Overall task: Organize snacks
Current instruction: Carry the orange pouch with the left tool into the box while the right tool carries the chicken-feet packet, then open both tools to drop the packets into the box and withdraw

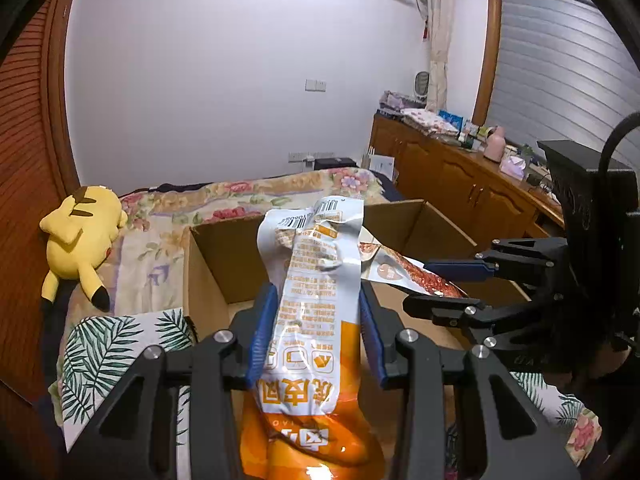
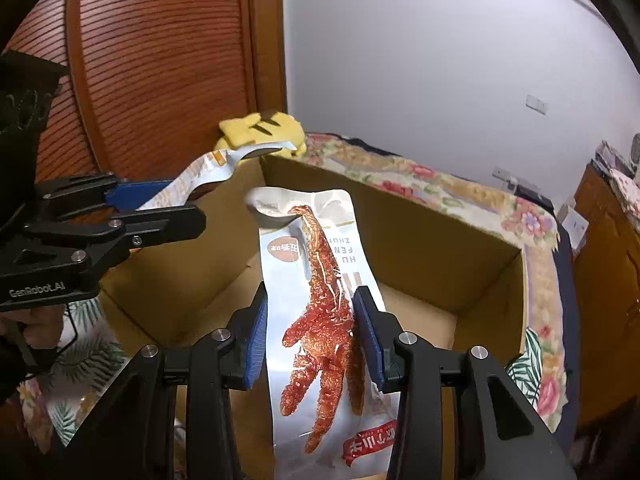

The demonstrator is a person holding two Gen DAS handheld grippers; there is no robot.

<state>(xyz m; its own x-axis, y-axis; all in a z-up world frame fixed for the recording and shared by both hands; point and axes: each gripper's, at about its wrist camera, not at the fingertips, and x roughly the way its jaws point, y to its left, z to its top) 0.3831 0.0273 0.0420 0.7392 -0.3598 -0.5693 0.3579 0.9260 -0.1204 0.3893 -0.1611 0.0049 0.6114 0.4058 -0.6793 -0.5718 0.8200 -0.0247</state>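
My left gripper (image 1: 318,304) is shut on an orange and white snack packet (image 1: 316,280), held lengthwise above the open cardboard box (image 1: 208,280). My right gripper (image 2: 310,308) is shut on a silver packet picturing a red chicken foot (image 2: 320,320), also above the box (image 2: 420,216). In the left wrist view the right gripper (image 1: 452,284) comes in from the right with its packet (image 1: 400,272). In the right wrist view the left gripper (image 2: 160,204) comes in from the left with its packet (image 2: 208,172). The box floor that shows looks bare.
The box stands on a bed with a floral cover (image 1: 168,208) and a leaf-print sheet (image 1: 104,356). A yellow Pikachu plush (image 1: 80,244) lies at the bed's left by a wooden louvred door (image 2: 160,60). A wooden sideboard (image 1: 460,180) with clutter lines the right wall.
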